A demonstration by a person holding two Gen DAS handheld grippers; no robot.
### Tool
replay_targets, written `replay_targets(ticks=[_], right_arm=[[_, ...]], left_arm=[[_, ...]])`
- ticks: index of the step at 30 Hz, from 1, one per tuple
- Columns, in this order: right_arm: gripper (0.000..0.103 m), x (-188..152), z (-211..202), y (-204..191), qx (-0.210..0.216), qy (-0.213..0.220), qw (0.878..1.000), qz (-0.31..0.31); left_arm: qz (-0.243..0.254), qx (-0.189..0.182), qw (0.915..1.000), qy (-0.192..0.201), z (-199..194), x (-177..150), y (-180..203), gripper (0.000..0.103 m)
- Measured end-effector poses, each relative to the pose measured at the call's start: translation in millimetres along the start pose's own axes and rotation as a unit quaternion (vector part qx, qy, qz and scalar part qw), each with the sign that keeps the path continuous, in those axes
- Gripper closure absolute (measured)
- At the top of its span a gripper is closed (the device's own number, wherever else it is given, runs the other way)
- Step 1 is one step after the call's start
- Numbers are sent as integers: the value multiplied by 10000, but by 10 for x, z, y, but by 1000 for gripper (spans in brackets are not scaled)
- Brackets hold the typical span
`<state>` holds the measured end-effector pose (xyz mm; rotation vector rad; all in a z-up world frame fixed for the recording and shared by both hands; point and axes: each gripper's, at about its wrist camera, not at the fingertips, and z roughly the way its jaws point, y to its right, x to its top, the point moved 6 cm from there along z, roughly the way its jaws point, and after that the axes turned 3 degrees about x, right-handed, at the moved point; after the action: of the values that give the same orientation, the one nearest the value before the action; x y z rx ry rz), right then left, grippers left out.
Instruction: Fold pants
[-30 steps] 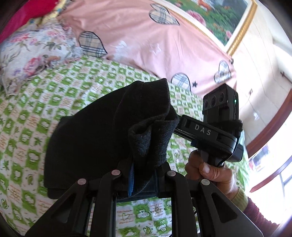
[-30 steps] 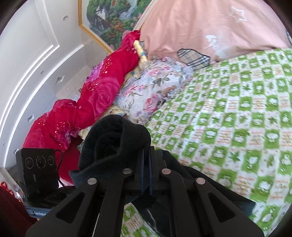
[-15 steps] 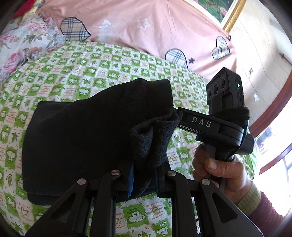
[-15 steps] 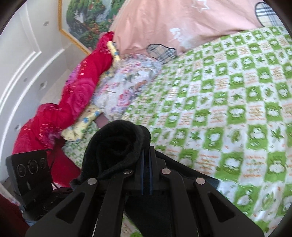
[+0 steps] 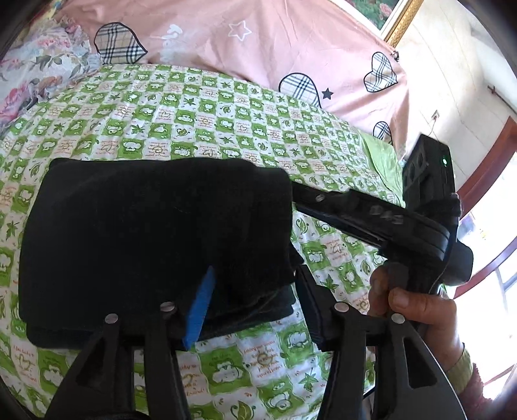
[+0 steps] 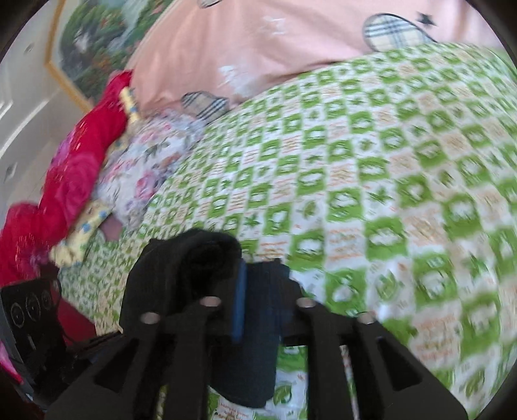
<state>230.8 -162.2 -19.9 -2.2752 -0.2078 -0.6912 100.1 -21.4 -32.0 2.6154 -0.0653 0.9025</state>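
Right wrist view motion-blurred throughout; checked bedspread (image 6: 371, 181) print smeared. Folded black pants (image 5: 155, 232) hide the right gripper's (image 5: 292, 197) fingertips in the left view. Far wall painting (image 5: 387, 16) cut off at the top edge.

Left claw (image 5: 255, 310) angled down, jaws opening, cloth between them, blue pad (image 5: 198, 310) clear of it. Right claw (image 6: 258, 303) angled down, jaws opening, cloth bunched against left finger; view blurred. My right hand (image 5: 416, 310) wraps right claw's handle, thumb on top.
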Motion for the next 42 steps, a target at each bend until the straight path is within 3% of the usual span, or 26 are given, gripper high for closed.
replay_targets(ticks=[1, 3, 8, 15, 21, 42], right_arm=[[45, -10, -52, 13, 43, 108, 9999, 96], [44, -33, -144, 14, 75, 250, 9994, 207], [43, -48, -235, -94, 69, 339, 9991, 255], [26, -76, -328, -303, -47, 516, 9985, 162], [20, -123, -307, -427, -157, 508, 9984, 204], [18, -187, -74, -528, -529, 475, 9974, 140]], left_arm=[[-4, 7, 10000, -10, -13, -14, 0, 50], [-44, 50, 10000, 8, -50, -22, -27, 48], [-235, 139, 9995, 154, -219, -17, -140, 42], [-480, 363, 9973, 425, -516, -4, -361, 34], [-699, 455, 9949, 567, -704, 8, -588, 25], [-1604, 807, 9811, 722, -908, 37, -1440, 22]])
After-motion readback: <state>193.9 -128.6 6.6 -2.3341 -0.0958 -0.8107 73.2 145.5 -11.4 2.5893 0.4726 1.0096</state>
